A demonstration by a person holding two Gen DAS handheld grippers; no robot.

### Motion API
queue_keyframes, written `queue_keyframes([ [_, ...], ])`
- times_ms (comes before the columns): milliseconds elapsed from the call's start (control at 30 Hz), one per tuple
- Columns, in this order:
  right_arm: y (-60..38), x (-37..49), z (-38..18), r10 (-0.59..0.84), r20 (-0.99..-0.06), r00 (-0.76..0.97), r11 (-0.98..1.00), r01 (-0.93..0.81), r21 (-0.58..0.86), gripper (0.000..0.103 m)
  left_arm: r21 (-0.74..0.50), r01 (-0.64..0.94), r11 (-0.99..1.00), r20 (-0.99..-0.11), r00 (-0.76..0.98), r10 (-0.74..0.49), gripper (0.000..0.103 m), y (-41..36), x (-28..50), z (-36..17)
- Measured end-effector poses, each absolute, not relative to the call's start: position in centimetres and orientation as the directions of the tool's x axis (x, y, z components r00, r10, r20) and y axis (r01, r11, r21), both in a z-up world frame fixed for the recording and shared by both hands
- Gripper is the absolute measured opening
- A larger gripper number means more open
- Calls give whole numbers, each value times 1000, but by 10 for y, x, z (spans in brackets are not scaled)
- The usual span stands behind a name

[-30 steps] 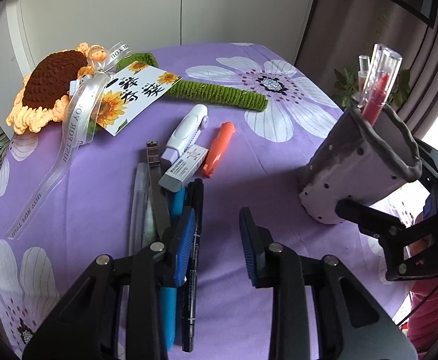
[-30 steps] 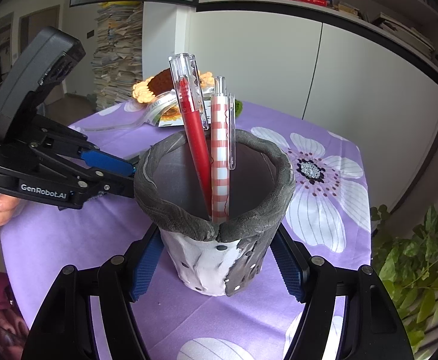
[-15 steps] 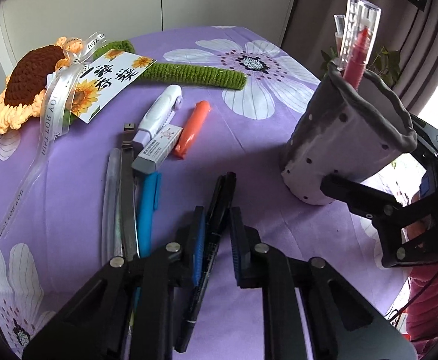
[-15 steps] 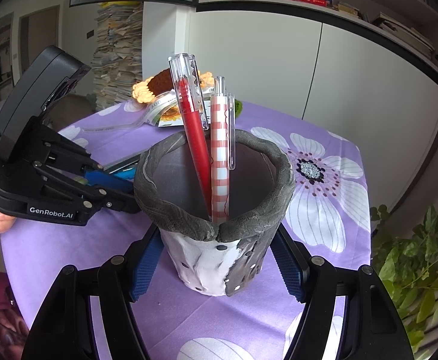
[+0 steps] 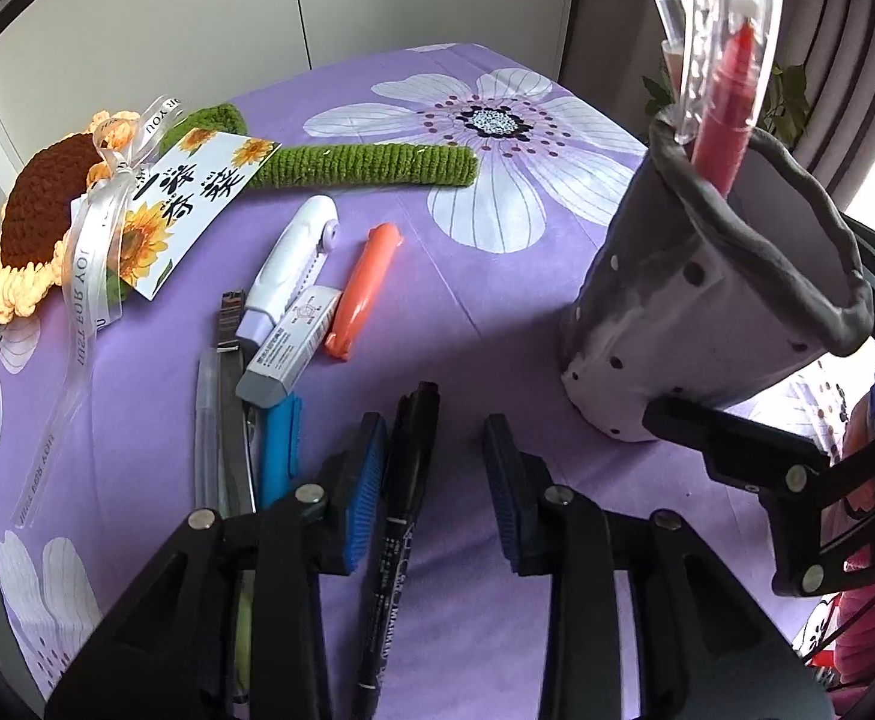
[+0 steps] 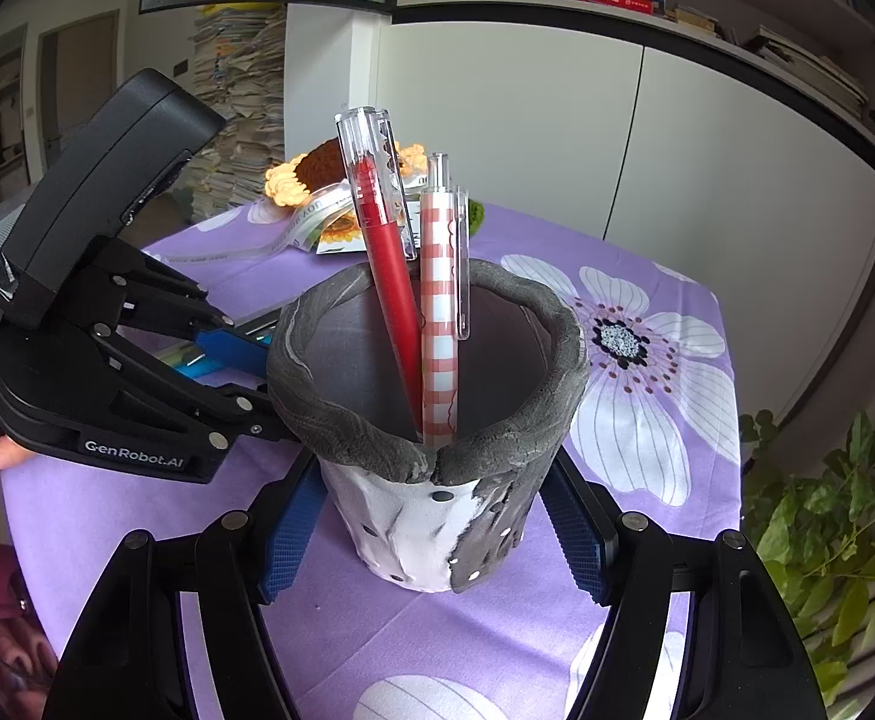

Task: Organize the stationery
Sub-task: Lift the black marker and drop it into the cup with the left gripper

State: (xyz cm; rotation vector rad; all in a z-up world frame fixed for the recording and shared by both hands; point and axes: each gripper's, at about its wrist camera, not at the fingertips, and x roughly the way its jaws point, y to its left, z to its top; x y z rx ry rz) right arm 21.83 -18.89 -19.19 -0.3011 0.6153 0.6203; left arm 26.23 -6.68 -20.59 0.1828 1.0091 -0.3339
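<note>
A counter [image 5: 497, 300] draped in a purple cloth printed with white flowers carries a crocheted sunflower [image 5: 41, 210] at upper left, its green stem [image 5: 371, 165] reaching toward centre. Below lie a white correction tape [image 5: 293, 264], an orange marker [image 5: 365, 291], an eraser [image 5: 287, 348], a blue pen [image 5: 278, 450] and a black marker [image 5: 401, 516]. At right stands a grey pen holder [image 5: 707, 324].

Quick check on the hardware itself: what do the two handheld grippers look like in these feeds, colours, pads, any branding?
Both match: the left gripper and right gripper have matte black angular linkage arms with silver pivot screws and blue ribbed pads on the fingers. From the right wrist view, the left unit carries a boxy black housing with white "GenRobot.AI" lettering. Bare fingertips grip its handle, beside a dark pink sleeve. No cables clearly show.
</note>
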Motion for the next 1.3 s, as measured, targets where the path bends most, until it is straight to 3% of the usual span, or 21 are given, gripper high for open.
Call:
queue_keyframes([
  [67, -189, 218, -192, 450, -618, 645, 779, -622, -83, 72, -10, 364, 931, -851, 486, -199, 12, -67, 261, -204],
  [300, -189, 218, -192, 451, -617, 644, 778, -623, -81, 72, -56, 340, 939, -789, 561, -250, 12, -51, 244, -167],
  [900, -188, 219, -192, 450, -617, 646, 777, -623, -86, 72, -100, 436, 895, -438, 788, -433, 12, -50, 182, -23],
  [1033, -189, 219, -192, 449, -616, 647, 777, -623, -87, 72, -89, 470, 878, -432, 776, -459, 12, -67, 183, -20],
  [1300, -188, 219, -192, 451, -617, 645, 776, -625, -87, 72, -64, 459, 886, -550, 724, -415, 12, -89, 207, -62],
])
